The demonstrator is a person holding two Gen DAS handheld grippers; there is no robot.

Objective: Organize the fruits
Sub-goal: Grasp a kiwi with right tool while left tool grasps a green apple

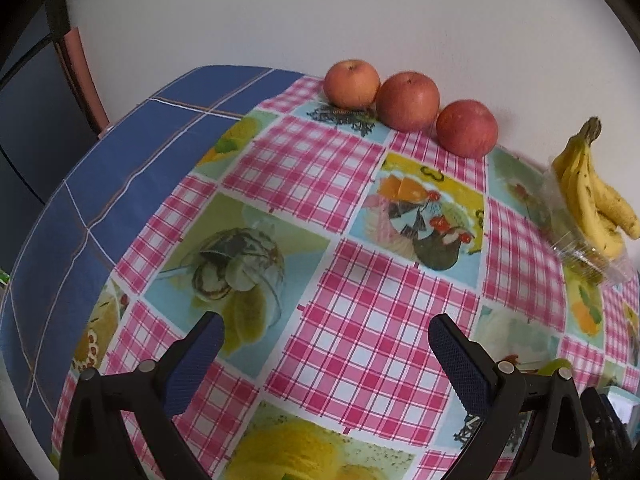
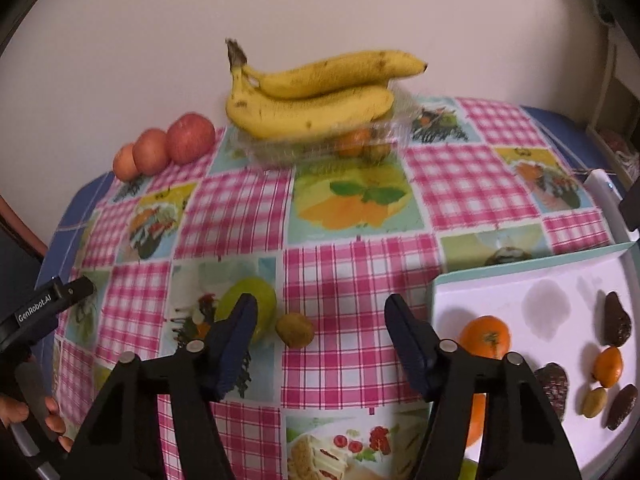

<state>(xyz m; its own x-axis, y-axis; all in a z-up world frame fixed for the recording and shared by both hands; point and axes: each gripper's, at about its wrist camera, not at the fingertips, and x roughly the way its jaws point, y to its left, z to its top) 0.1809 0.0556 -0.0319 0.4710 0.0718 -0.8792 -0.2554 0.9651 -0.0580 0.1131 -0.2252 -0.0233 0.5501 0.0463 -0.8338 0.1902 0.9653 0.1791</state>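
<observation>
Three red apples (image 1: 406, 100) sit in a row at the table's far edge by the wall; they also show in the right wrist view (image 2: 190, 136). A bunch of bananas (image 2: 316, 92) lies on a clear plastic box (image 2: 320, 144) holding small orange fruits. A green fruit (image 2: 260, 304) and a brown kiwi (image 2: 295, 330) lie on the cloth just ahead of my right gripper (image 2: 320, 312), which is open and empty. My left gripper (image 1: 326, 328) is open and empty over the cloth, well short of the apples.
A white tray (image 2: 500, 292) at the right holds oranges (image 2: 485, 336), dark avocados (image 2: 616, 320) and small fruits. The left gripper's body (image 2: 44, 308) and a hand show at the far left. A chair (image 1: 76, 68) stands beyond the table's left edge.
</observation>
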